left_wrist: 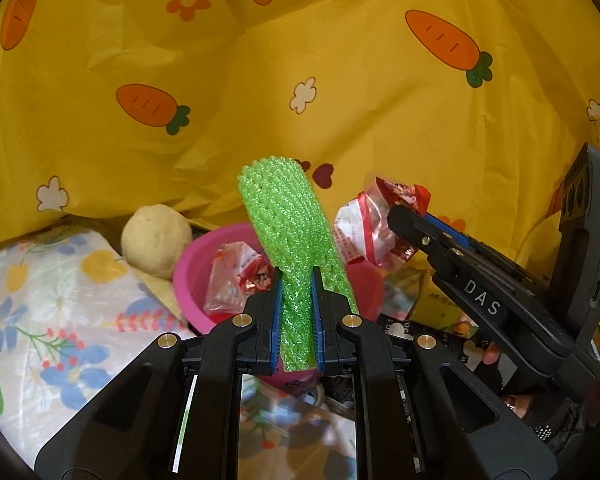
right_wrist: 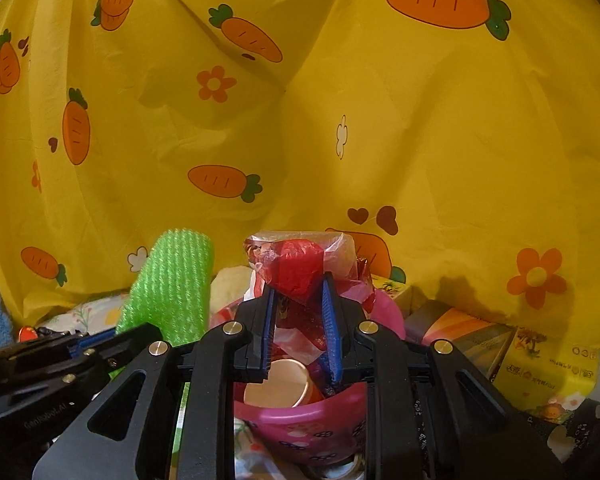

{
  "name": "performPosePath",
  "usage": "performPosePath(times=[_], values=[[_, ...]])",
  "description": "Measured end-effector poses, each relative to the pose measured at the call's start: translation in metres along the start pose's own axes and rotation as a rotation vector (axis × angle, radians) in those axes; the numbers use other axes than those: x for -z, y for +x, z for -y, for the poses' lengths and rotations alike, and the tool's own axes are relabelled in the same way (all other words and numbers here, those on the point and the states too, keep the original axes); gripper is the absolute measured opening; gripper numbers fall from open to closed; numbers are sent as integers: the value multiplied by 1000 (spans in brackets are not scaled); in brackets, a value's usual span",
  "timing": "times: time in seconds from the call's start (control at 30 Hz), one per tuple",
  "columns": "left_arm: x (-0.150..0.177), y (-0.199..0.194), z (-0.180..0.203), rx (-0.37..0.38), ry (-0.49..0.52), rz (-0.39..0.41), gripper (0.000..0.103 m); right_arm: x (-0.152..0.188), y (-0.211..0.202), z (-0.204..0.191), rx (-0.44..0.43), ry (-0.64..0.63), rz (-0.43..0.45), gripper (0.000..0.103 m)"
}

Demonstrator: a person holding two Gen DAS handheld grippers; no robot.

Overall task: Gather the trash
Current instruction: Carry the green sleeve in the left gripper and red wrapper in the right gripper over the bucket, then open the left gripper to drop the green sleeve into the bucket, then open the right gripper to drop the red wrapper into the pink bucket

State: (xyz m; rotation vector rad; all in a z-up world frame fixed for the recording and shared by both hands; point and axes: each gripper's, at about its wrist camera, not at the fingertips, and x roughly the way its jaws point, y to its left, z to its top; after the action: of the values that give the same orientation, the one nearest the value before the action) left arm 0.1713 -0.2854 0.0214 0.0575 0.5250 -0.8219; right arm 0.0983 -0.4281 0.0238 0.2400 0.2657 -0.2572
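My left gripper (left_wrist: 297, 276) is shut on a green foam net sleeve (left_wrist: 288, 232), which stands up between its blue pads. A pink bowl (left_wrist: 188, 276) sits just beyond it with a red and clear wrapper (left_wrist: 236, 280) inside. My right gripper (right_wrist: 298, 284) is shut on a crumpled red and clear plastic wrapper (right_wrist: 300, 264), held above the pink bowl (right_wrist: 300, 424). A round tan lid (right_wrist: 276, 384) lies in that bowl. In the left wrist view the right gripper (left_wrist: 400, 216) comes in from the right with its wrapper (left_wrist: 364, 224). The green sleeve (right_wrist: 172, 288) shows at left in the right wrist view.
A yellow cloth with carrot prints (left_wrist: 340, 80) hangs behind everything. A pale round ball (left_wrist: 156, 240) rests left of the bowl on a flowered cloth (left_wrist: 60, 320). Printed boxes (right_wrist: 532, 368) lie at the right. A hand (left_wrist: 516, 400) holds the right gripper.
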Motion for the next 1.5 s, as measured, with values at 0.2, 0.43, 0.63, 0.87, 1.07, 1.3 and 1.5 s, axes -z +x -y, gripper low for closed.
performPosePath(times=[0.2,0.43,0.63,0.87,1.07,1.3,1.5], values=[[3,43,3,29,4,-70,12,-4,16,6,26,-2,-16,23],[2,71,0,31,-1,-108,12,-6,35,14,46,10,-33,23],[-7,86,-4,35,-45,-114,12,-4,46,23,60,22,-44,23],[-6,94,-13,20,-80,-129,48,-2,57,27,68,12,-60,25],[-6,74,-38,-20,-170,-58,79,1,65,28,75,13,-78,26],[-3,47,-59,-91,-236,9,93,5,68,21,66,4,-98,46],[2,24,-72,-143,-248,44,97,3,55,16,70,16,-65,64]])
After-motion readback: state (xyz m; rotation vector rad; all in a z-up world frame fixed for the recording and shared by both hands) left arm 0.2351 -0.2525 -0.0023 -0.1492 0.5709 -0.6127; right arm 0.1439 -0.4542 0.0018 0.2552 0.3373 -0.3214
